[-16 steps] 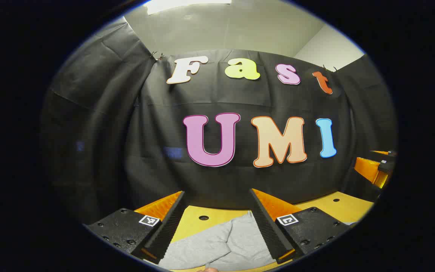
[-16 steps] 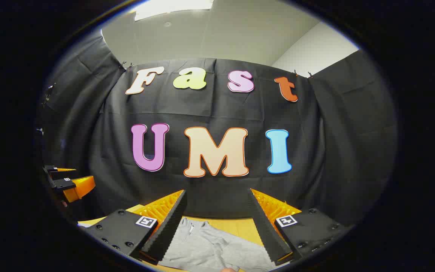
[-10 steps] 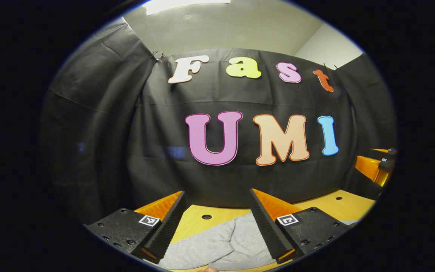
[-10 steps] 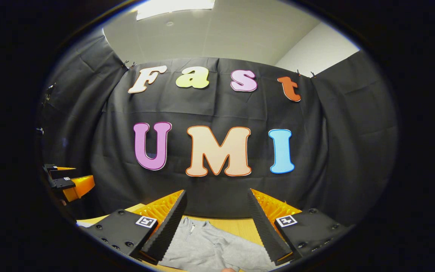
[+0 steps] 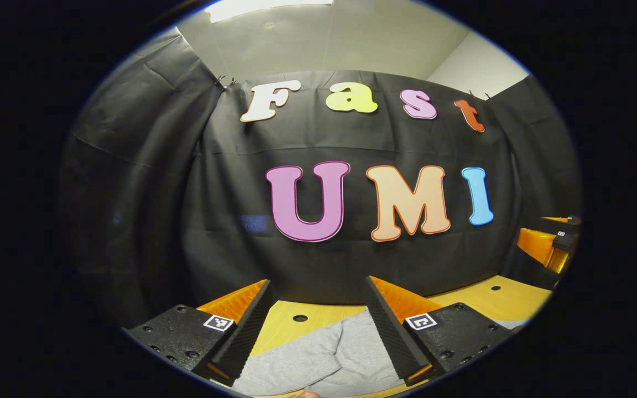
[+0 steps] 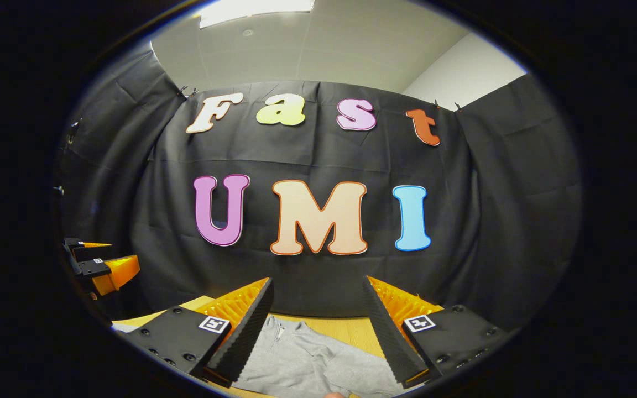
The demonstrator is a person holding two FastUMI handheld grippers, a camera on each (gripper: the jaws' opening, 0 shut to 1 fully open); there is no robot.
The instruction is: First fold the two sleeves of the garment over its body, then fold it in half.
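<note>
Left gripper view has the left gripper (image 5: 318, 326) nearest, its two fingers spread wide with nothing between them, held above the grey garment (image 5: 324, 359) that lies on the tabletop (image 5: 291, 326) just beyond the tips. A long soft ridge of cloth runs across the grey here, which may be a sleeve lying over or beside the body, though I cannot tell which. In the right gripper view the right gripper (image 6: 318, 326) is likewise wide open and grasping nothing, and below it the same garment shows its collar and a short zip (image 6: 280, 331) pointing toward the far wall, with loose rumples in the fabric. Judging from this, the folding looks barely begun: neither gripper has hold of a sleeve, the cloth seems to lie spread out, and both sleeve folds and the final halving appear still to come, but too little of the garment is visible to be sure. The tabletop is a yellowish wooden board with small round holes (image 5: 299, 318) in it, the garment lying at its near part. Each view also catches the other gripper off to the side, raised well above the board. Behind the table hangs the black cloth wall (image 6: 495, 210), clipped along its top edge, and above it rise a pale wall and a ceiling with a bright light panel (image 6: 255, 6).
</note>
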